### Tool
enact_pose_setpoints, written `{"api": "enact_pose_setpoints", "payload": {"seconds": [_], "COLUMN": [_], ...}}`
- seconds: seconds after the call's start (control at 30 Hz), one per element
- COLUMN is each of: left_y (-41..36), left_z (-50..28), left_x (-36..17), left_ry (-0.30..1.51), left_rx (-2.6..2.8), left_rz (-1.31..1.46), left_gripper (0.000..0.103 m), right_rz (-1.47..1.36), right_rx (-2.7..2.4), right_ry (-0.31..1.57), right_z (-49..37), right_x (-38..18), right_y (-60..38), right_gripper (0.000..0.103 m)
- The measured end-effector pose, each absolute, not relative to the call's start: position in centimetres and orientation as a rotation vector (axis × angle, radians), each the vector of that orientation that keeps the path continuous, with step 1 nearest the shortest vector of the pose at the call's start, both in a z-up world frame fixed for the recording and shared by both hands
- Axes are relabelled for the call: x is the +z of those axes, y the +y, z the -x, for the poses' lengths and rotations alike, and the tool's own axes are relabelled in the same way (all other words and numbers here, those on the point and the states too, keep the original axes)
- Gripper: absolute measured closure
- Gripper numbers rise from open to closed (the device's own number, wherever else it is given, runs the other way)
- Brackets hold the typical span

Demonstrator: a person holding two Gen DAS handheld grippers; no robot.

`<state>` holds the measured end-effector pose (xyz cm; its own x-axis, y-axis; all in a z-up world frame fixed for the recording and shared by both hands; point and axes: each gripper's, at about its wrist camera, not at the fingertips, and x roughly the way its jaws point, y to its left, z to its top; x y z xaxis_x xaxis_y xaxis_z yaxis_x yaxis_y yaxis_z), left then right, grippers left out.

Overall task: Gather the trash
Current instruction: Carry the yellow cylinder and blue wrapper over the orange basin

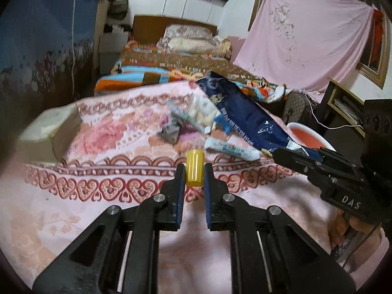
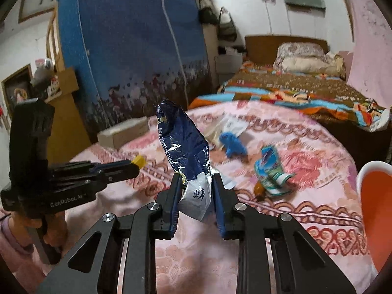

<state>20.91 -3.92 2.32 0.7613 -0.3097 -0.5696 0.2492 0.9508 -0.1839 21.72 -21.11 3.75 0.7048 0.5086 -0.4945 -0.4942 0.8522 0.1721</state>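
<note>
Left hand-held gripper (image 1: pixel 194 171) grips yellow cap (image 1: pixel 195 169).

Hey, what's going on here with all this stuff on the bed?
A person is clearing trash off a pink bedspread with two handheld grippers. The left gripper is shut on a small yellow bottle. The right gripper is shut on a dark blue snack bag. Tubes, wrappers and a box still lie on the bedspread, and an orange bin stands beside it.

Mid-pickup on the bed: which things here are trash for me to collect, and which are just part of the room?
Job:
yellow cap, clamped in left gripper
dark blue wrapper, clamped in right gripper
toothpaste tube
green carton
orange bin, probably the drop point

Lying about:
cardboard box
pink bedspread
pillows
</note>
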Motion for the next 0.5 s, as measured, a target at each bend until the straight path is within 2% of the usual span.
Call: {"api": "enact_pose_setpoints", "payload": {"seconds": [0.5], "left_y": [-10.6], "left_z": [-17.0], "left_x": [7.5], "left_ry": [0.253], "left_rx": [-0.373], "left_rz": [-0.006], "left_gripper": [0.103], "right_rz": [-0.217], "right_rx": [0.4], "right_ry": [0.174], "right_z": [-17.5], "right_x": [7.4], "right_y": [-28.1], "right_gripper": [0.081]}}
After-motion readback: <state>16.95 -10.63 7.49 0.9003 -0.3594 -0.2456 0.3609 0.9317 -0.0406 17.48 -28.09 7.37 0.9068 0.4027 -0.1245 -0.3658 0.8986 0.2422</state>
